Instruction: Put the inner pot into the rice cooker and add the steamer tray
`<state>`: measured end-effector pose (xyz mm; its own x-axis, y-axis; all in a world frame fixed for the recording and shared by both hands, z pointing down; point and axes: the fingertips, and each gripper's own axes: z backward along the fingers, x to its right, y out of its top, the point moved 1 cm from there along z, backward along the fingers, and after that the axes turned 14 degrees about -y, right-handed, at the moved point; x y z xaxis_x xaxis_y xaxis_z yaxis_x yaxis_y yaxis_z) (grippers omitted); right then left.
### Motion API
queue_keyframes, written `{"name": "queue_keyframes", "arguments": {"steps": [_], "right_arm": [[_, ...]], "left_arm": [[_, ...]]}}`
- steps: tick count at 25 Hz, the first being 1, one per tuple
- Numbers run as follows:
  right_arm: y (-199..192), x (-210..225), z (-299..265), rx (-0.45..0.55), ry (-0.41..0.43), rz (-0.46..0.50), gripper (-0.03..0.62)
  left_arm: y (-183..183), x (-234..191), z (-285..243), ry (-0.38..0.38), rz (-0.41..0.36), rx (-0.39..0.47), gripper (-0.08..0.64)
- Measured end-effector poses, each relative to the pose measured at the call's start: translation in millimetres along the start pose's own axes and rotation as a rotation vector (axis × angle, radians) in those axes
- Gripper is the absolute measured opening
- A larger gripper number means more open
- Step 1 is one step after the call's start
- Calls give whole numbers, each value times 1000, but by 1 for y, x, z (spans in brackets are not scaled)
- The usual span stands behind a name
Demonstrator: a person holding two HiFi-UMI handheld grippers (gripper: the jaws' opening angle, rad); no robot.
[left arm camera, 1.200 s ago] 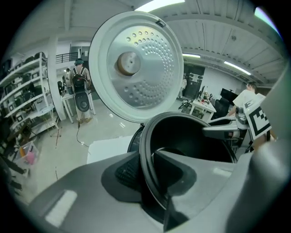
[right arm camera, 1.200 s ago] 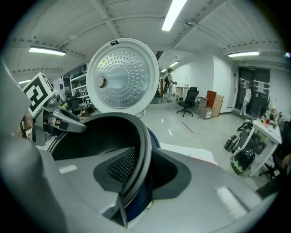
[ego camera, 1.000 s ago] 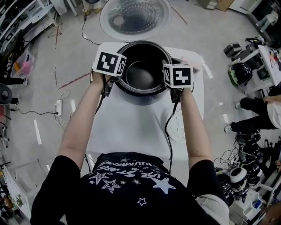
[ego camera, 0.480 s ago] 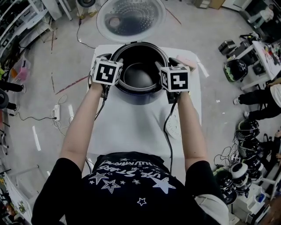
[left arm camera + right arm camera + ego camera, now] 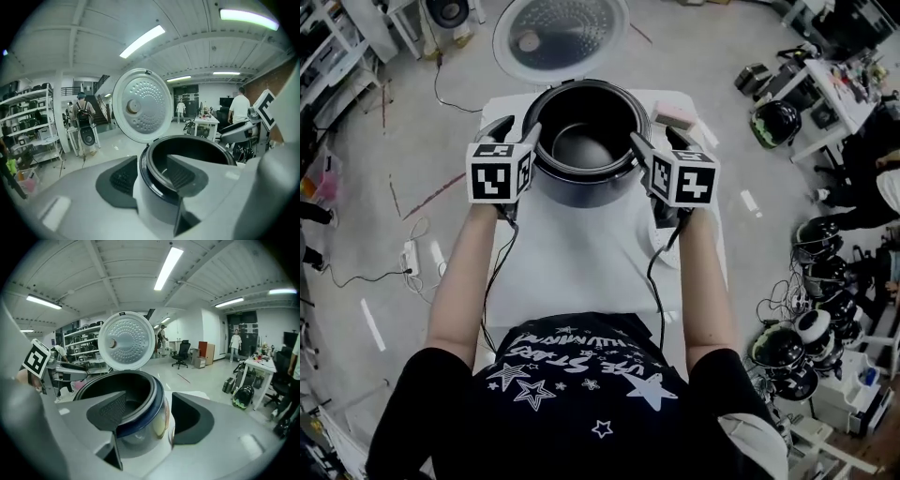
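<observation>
The rice cooker (image 5: 581, 192) stands at the far end of the white table (image 5: 581, 272), its round lid (image 5: 562, 37) swung open behind it. The dark inner pot (image 5: 581, 145) sits inside the cooker. My left gripper (image 5: 514, 127) is at the cooker's left rim and my right gripper (image 5: 661, 139) at its right rim. Both are open. In the left gripper view the jaws (image 5: 152, 161) straddle the cooker wall (image 5: 154, 197). The right gripper view shows the same, with a gap beside the shiny wall (image 5: 150, 427). A white perforated disc (image 5: 664, 255), probably the steamer tray, lies half hidden under my right forearm.
A small pink and white block (image 5: 675, 114) lies at the table's back right corner. Cables hang from both grippers along my arms. Helmets and gear (image 5: 811, 347) crowd the floor on the right. Shelving (image 5: 337, 47) stands at the far left, and people stand in the room beyond.
Both grippers have drawn outward from over the cooker's rim, the right one more, and a little toward me. The pot stays seated in the cooker.
</observation>
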<state>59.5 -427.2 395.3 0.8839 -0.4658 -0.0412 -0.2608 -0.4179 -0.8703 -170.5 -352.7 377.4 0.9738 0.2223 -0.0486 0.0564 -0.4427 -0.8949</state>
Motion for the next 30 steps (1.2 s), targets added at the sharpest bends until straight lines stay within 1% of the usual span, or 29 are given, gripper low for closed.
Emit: {"name": "queue_keyframes", "arguments": {"steps": [3, 8, 10, 14, 17, 20, 23, 26, 30], "right_arm": [[-9, 1, 23, 8, -49, -40, 321], [-35, 3, 54, 4, -124, -83, 325], [-47, 3, 68, -11, -155, -103, 325], [-69, 3, 92, -21, -234, -139, 325], [-89, -1, 109, -32, -288, -157, 325], [-118, 4, 125, -58, -337, -201, 325], [-150, 20, 144, -97, -399, -246, 325], [-175, 41, 158, -131, -448, -274, 325], [-204, 70, 168, -177, -499, -293, 325]], "left_arm": [[-10, -2, 17, -28, 10, 13, 187], [-43, 7, 36, -89, 11, -11, 140], [-53, 14, 41, -127, 5, -24, 120], [-71, 35, 41, -230, -13, -58, 103], [-83, 53, 41, -306, -34, -83, 87], [-98, 78, 40, -371, -59, -112, 50], [-114, 108, 35, -443, -81, -151, 11], [-124, 138, 27, -496, -88, -179, 3], [-134, 172, 13, -541, -112, -210, 2]]}}
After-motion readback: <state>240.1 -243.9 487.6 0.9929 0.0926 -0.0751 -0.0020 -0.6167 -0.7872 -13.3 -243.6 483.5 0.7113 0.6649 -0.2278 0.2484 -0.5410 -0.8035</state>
